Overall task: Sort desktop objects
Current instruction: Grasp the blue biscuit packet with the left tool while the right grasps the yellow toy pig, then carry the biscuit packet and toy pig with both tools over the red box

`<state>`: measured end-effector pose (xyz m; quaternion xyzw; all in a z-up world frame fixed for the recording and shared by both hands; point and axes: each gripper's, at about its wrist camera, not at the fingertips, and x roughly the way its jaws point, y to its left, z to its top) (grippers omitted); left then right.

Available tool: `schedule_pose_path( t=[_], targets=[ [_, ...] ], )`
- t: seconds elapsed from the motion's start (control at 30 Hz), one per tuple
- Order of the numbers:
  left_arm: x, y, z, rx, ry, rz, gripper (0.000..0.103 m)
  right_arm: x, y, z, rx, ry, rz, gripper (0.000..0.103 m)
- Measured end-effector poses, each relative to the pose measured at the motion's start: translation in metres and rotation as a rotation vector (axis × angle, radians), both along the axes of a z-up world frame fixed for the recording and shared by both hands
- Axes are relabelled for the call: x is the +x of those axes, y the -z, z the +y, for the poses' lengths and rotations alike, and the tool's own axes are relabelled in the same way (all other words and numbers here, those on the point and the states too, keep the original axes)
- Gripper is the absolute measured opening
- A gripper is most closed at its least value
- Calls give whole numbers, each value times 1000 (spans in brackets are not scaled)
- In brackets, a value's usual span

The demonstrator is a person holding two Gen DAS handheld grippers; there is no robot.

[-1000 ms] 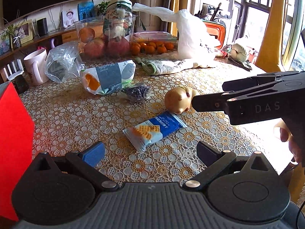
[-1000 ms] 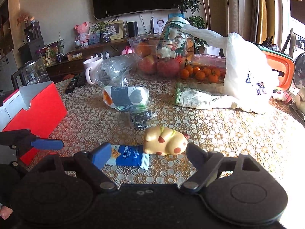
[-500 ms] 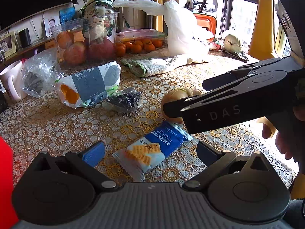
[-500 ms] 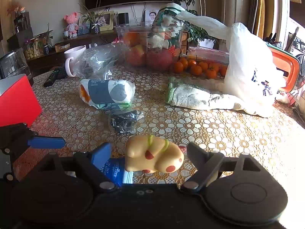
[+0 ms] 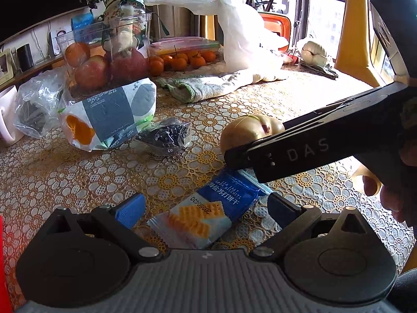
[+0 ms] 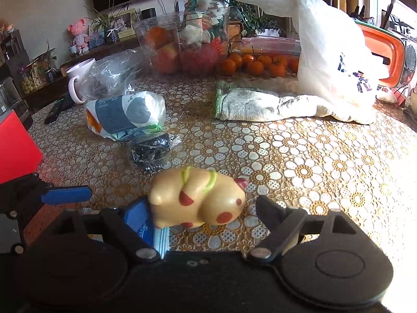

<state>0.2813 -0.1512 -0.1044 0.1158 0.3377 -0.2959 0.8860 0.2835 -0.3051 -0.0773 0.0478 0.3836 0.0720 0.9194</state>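
A blue cracker packet [image 5: 208,214] lies on the lace tablecloth between the fingers of my open left gripper [image 5: 204,208]. A yellow toy pig with red spots [image 6: 198,200] lies on the table between the spread fingers of my open right gripper [image 6: 198,214], which touch neither side. The right gripper's black body crosses the left wrist view [image 5: 299,151], half hiding the pig [image 5: 247,127]. The packet's corner shows under the pig in the right wrist view [image 6: 153,234]. The left gripper's blue fingertip [image 6: 66,195] shows at the left.
A small dark bag [image 6: 151,151], a tissue pack [image 6: 125,114], a clear bag [image 6: 109,75], a mug [image 6: 78,78], a fruit tub [image 6: 182,44], oranges [image 6: 255,64], a towel [image 6: 260,104] and a white bag [image 6: 333,52] stand behind. A red box [image 6: 15,146] is at left.
Both grippers moved forward and down. The pig now lies between the right fingers and the cracker packet between the left fingers. Both stayed open.
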Motion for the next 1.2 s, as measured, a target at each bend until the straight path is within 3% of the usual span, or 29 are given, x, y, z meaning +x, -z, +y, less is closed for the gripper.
schedule_pose_path(
  t=[0.2,0.27,0.47,0.6,0.67,1.2],
  targets=[
    [-5,-2,-3,-4,29,1,75,0,2,-1,13,-3,6,86],
    [-6,-4,-3,-1,29,3,59,-1,1,0,3,-1,-6,85],
    [-11,-6,-2,3,0,6,41,-5,-1,-1,-3,13,-29,84],
    [-11,-7,1,-6,-26,22,37,-4,-1,-2,13,15,-19,81],
    [-11,-8,2,-10,-36,26,37,-6,-1,-2,36,2,-20,71],
    [-25,-29,19,-58,-106,31,36,-31,-26,-2,1,13,-57,68]
  ],
)
